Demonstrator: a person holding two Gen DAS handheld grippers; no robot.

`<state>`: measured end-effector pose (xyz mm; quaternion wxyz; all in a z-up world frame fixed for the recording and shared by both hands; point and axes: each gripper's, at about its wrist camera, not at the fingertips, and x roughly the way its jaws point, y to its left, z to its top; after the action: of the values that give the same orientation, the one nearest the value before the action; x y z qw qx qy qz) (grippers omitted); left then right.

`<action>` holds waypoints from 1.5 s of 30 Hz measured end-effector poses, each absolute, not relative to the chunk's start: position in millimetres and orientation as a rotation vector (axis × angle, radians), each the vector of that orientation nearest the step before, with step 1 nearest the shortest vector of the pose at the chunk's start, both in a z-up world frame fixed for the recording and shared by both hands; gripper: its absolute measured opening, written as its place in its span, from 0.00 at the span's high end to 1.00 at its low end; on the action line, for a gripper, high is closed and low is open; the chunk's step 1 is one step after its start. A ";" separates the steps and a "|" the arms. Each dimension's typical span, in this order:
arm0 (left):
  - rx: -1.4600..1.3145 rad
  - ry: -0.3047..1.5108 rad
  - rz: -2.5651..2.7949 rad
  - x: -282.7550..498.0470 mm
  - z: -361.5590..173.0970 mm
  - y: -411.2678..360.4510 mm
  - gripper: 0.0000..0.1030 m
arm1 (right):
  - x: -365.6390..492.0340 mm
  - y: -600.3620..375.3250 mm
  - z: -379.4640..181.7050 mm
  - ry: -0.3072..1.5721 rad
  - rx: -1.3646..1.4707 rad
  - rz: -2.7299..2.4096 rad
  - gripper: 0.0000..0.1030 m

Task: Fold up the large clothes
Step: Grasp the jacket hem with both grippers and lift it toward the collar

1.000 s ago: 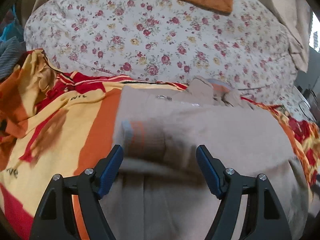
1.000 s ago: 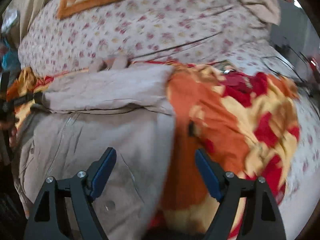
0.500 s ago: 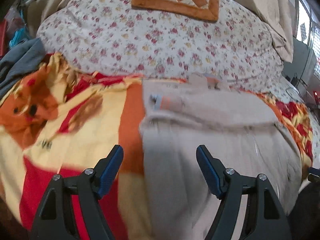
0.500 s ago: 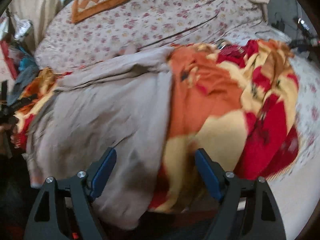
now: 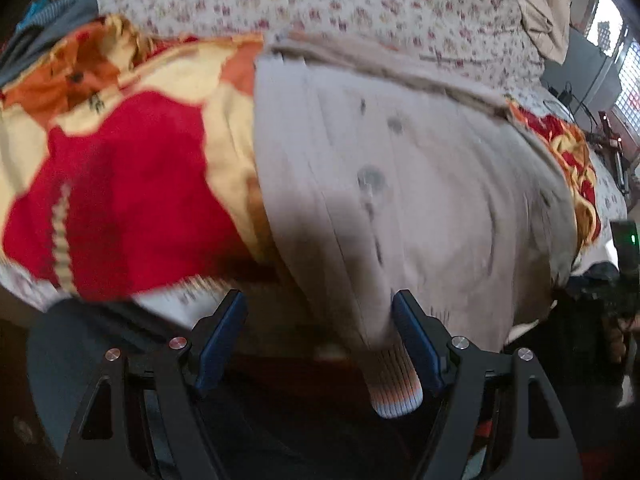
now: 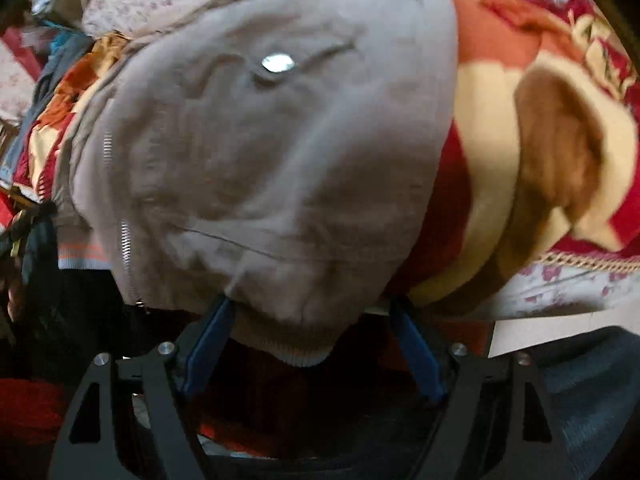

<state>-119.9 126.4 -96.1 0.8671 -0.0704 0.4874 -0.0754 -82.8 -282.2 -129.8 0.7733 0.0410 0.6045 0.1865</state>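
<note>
A beige zip jacket point(image 5: 420, 184) lies on a red, orange and cream blanket point(image 5: 120, 184) on the bed, its lower part hanging over the near edge. It also fills the right wrist view point(image 6: 260, 168), with a silver snap button and the zipper at left. My left gripper point(image 5: 320, 340) is open at the jacket's left bottom corner; the striped ribbed hem point(image 5: 394, 384) hangs beside its right finger. My right gripper point(image 6: 310, 340) is open, with the jacket's ribbed bottom hem point(image 6: 288, 340) hanging between its fingers.
A floral bedspread point(image 5: 360, 4) covers the bed behind the blanket. Grey-blue clothes point(image 5: 48, 20) lie at the far left. The blanket point(image 6: 540, 140) extends to the right of the jacket. Cables and devices point(image 5: 616, 152) sit at the far right. Dark floor lies below the bed edge.
Both grippers have pulled back and down from over the jacket's upper part to its bottom hem at the near bed edge. Both stay open.
</note>
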 end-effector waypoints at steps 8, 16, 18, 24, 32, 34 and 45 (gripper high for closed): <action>-0.203 1.086 -0.191 -118.6 -114.8 122.9 0.58 | -93.8 -273.7 -114.3 1.265 0.070 0.490 0.83; -0.155 0.989 -0.264 -137.3 -81.5 117.2 0.96 | -122.7 -307.9 -68.1 1.126 0.131 0.552 0.88; -0.178 0.938 -0.298 -140.8 -68.4 120.9 0.95 | -127.0 -318.8 -50.8 1.053 0.152 0.571 0.88; -0.221 0.945 -0.296 -131.8 -77.3 128.2 0.84 | -120.1 -333.5 -23.9 0.882 0.250 0.561 0.88; -0.272 1.017 -0.310 -125.5 -94.6 127.5 0.68 | -95.7 -351.2 -10.4 0.805 0.356 0.472 0.88; -0.310 1.052 -0.334 -123.1 -104.2 125.0 0.68 | -92.1 -351.4 -13.0 0.811 0.353 0.459 0.88; -0.376 1.130 -0.405 -121.1 -119.6 112.9 0.99 | -91.5 -346.4 -17.4 0.837 0.322 0.458 0.88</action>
<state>-121.1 112.9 -119.6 0.8086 -0.1760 0.5284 -0.1896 -91.5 -346.4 -17.4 0.8759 0.1545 0.4009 0.2194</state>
